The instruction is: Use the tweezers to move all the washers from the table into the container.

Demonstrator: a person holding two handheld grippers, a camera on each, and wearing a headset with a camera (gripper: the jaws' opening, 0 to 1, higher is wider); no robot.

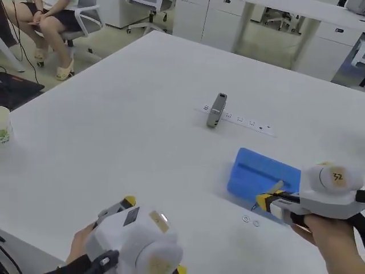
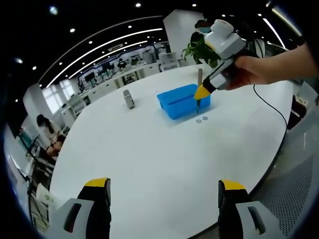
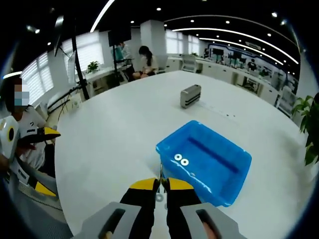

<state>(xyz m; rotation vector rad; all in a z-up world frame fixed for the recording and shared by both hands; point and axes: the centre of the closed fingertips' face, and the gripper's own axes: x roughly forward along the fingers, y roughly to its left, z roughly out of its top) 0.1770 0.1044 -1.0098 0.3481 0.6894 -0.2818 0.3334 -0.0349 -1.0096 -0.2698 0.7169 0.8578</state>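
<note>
At a broad white table (image 1: 114, 142), a blue container (image 1: 242, 181) sits near my right side, and my right gripper (image 1: 268, 201), its jaws pinched narrow on a pair of tweezers (image 2: 198, 105), hangs just in front of its near wall. The tweezer tips point down at the table, close to two washers (image 1: 246, 218) that lie side by side just outside the container. Two more washers (image 3: 178, 157) already rest inside it. The step in hand, as I judge it, is the pick. I should bring the tips down steeply over one washer and catch its rim or its hole. Squeezing gently should stop the flat ring skating away. Then I should lift clear of the wall before releasing over the blue floor. The pair lie close together, so nudging the second is a risk. My left gripper (image 2: 164, 184) hovers wide and holding nothing low at the near left, well apart from the work. Further back a grey box (image 1: 217, 108) stands on a power strip (image 1: 245, 121), and a paper cup (image 1: 3, 127) sits at the far left edge. None of them blocks the short path.
</note>
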